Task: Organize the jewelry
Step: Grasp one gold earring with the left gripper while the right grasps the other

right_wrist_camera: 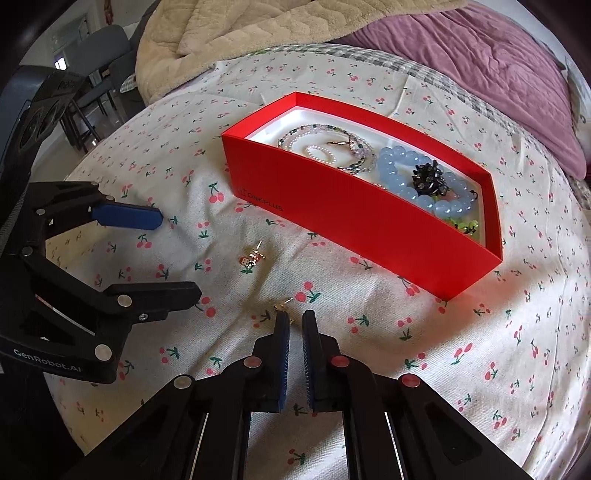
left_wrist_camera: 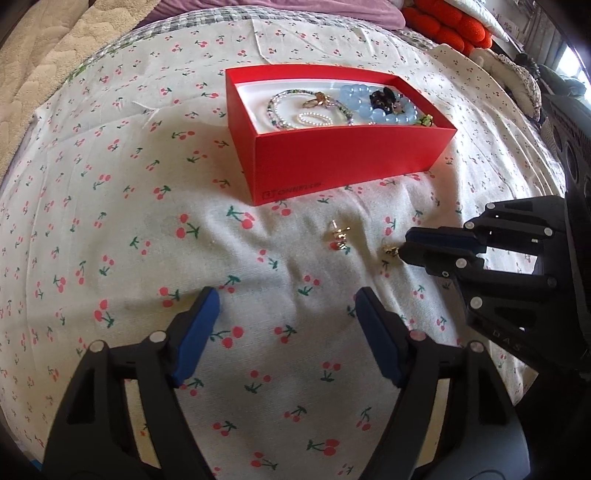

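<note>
A red box on the cherry-print bedsheet holds a blue bead bracelet, pearl and bead strands and a black cluster piece. Two small gold earrings lie on the sheet in front of it: one lies free, the other sits at the tips of my right gripper, whose jaws are nearly closed around it. My left gripper is open and empty, hovering over the sheet near the free earring.
A beige blanket and a purple quilt lie at the back of the bed. An orange cushion sits at the far right. A chair stands beyond the bed's left edge.
</note>
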A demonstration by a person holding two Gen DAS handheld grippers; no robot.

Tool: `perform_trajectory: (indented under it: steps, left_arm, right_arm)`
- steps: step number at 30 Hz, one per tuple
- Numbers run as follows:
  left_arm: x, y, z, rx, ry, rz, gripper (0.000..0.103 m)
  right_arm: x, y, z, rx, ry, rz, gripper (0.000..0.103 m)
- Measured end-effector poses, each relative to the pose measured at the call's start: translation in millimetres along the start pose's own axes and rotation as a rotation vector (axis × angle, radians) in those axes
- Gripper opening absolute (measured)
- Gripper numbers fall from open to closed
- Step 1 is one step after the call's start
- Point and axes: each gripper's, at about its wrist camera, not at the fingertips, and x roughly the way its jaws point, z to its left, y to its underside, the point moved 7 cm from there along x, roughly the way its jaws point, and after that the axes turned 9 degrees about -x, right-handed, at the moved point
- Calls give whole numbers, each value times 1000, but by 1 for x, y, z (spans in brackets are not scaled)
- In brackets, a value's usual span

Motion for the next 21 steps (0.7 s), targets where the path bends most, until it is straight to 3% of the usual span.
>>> perform_trajectory:
  steps: [7,15,20,21]
  left_arm:
    - [9,-3,-18,7,77,11,45]
    - [20,-11,-38,62,97,-30,40]
    - [28,-18,-39,52,82,-55,23]
    - [28,-19,-38,52,73,-60,16]
  right_arm:
    - [-7,4,-13,34,-13,-9,8]
    - [-2,12,-14,45,-55,33,14]
    - [-3,15,-13,40,-64,34,20]
    - [-3,16,-12,38,-66,34,22]
